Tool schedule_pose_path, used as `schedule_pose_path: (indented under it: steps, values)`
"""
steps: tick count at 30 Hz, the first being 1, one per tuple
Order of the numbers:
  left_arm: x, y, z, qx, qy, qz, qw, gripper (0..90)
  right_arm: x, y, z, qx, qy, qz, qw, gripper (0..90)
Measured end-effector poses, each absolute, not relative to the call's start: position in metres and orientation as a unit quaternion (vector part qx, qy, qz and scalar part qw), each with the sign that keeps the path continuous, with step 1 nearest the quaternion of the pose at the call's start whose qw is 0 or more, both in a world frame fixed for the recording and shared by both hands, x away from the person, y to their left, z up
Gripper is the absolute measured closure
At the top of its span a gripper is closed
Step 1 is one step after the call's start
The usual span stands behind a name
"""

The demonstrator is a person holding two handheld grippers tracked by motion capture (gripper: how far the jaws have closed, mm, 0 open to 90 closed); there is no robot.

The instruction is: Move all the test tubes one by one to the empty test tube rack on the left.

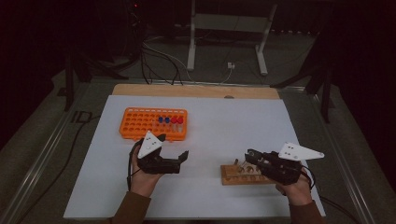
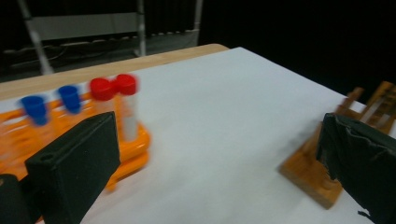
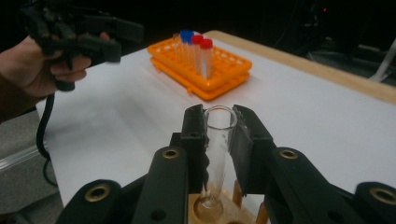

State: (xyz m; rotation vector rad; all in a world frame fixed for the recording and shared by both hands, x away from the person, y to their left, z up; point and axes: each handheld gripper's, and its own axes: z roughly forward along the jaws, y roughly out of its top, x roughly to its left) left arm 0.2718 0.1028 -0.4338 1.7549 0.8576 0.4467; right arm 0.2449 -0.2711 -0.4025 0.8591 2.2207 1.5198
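The room is dim, its background nearly black in all three views; the white rectangular sheet covering the table (image 1: 224, 140) is the brightest surface, lit softly and evenly, probably from overhead. Shadows are faint. In the left gripper view the orange plastic tube rack (image 2: 133, 154) and its caps smear with motion blur. The clear glass test tube (image 3: 218, 140) in the right gripper view is sharp, with slight glare on its rim.

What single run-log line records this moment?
right tongs: shut on glass test tube | tube over wooden rack | left tongs: open, nothing held
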Motion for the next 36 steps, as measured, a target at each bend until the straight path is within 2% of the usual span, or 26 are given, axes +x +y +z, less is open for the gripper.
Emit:
schedule_pose_path:
  steps: [11,17,19,22,27,30,33,36]
  values:
    - [0.265,0.055,-0.422,0.760,0.310,0.173,0.544,7.3,0.257,-0.243,-0.392,0.289,0.781,0.529,0.164,76.0]
    - [0.262,0.036,-0.425,0.776,0.288,0.155,0.540,9.1,0.262,-0.229,-0.393,0.288,0.783,0.530,0.154,76.0]
    - [0.261,0.029,-0.426,0.782,0.276,0.153,0.537,12.2,0.262,-0.225,-0.394,0.285,0.785,0.529,0.150,76.0]
    - [0.257,0.021,-0.427,0.787,0.263,0.159,0.535,19.4,0.263,-0.218,-0.395,0.281,0.788,0.529,0.144,76.0]
    - [0.256,0.013,-0.430,0.794,0.246,0.149,0.536,46.6,0.263,-0.210,-0.400,0.274,0.794,0.526,0.134,76.0]
    - [0.257,0.010,-0.432,0.801,0.237,0.142,0.531,59.9,0.263,-0.208,-0.401,0.271,0.796,0.525,0.130,76.0]
    - [0.258,0.010,-0.433,0.804,0.235,0.136,0.530,68.7,0.262,-0.206,-0.402,0.270,0.797,0.525,0.127,76.0]
    - [0.259,0.009,-0.433,0.805,0.234,0.133,0.529,73.3,0.263,-0.205,-0.402,0.269,0.798,0.525,0.125,76.0]
